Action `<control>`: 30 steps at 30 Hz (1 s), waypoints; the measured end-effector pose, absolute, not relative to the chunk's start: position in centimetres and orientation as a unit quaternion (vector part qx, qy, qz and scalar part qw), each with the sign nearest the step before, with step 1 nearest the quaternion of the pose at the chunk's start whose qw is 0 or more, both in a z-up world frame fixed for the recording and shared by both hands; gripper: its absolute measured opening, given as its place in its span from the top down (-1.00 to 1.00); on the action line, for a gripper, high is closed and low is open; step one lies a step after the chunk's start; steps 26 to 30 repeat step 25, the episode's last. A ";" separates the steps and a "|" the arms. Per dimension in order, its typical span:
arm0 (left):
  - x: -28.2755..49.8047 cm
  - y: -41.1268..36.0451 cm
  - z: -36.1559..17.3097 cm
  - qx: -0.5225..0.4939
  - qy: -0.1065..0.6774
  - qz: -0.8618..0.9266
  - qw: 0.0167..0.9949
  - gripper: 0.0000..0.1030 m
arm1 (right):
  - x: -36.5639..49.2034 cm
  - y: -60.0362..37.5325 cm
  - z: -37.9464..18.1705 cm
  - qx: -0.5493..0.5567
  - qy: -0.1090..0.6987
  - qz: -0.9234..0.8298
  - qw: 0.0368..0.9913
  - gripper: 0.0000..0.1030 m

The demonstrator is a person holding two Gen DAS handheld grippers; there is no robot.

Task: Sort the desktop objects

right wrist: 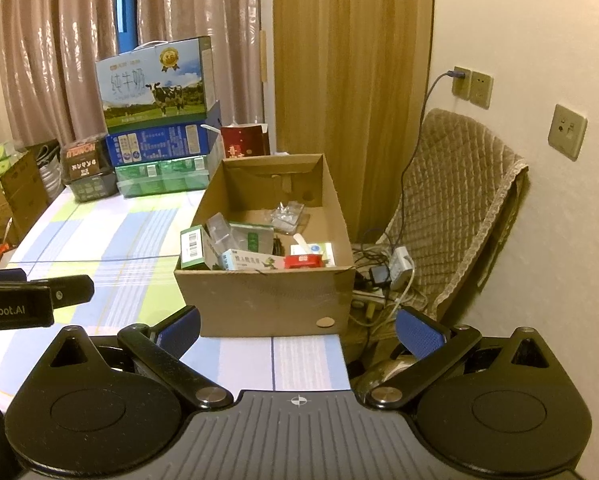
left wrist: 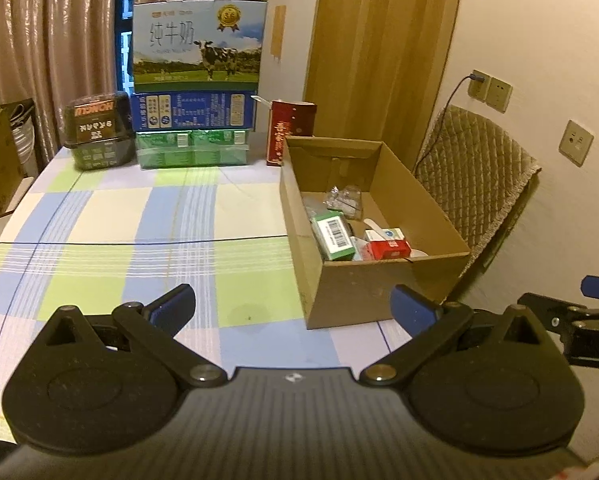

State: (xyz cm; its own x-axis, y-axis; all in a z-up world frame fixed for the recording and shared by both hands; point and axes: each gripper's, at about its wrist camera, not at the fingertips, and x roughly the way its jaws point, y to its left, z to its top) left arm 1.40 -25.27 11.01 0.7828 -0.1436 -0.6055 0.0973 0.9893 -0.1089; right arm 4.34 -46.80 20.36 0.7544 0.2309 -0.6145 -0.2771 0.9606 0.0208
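Observation:
An open cardboard box (left wrist: pixel 391 292) (right wrist: pixel 259 300) stands on the right side of the checked tablecloth (left wrist: pixel 139 220). It holds several small items: a green-and-white barcode box (left wrist: pixel 333 238) (right wrist: pixel 193 246), a red packet (left wrist: pixel 389 249) (right wrist: pixel 303 261), a white medicine box (right wrist: pixel 253 260) and clear plastic packs (left wrist: pixel 345 196) (right wrist: pixel 287 214). My left gripper (left wrist: pixel 293 312) is open and empty above the cloth, just short of the box's near left corner. My right gripper (right wrist: pixel 297 330) is open and empty in front of the box's near wall.
At the table's far end stand stacked milk cartons (left wrist: pixel 197 46), a blue carton (left wrist: pixel 193 110), green packs (left wrist: pixel 191 148), a black box (left wrist: pixel 97 132) and a red carton (left wrist: pixel 289 130). A quilted chair (right wrist: pixel 459 200) and cables (right wrist: pixel 383 276) are right of the table.

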 end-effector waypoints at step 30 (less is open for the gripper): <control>1.8 -26.7 10.6 -0.040 0.321 -0.092 0.942 -0.98 | 4.8 -47.2 19.6 -0.033 0.332 0.131 0.934 -0.97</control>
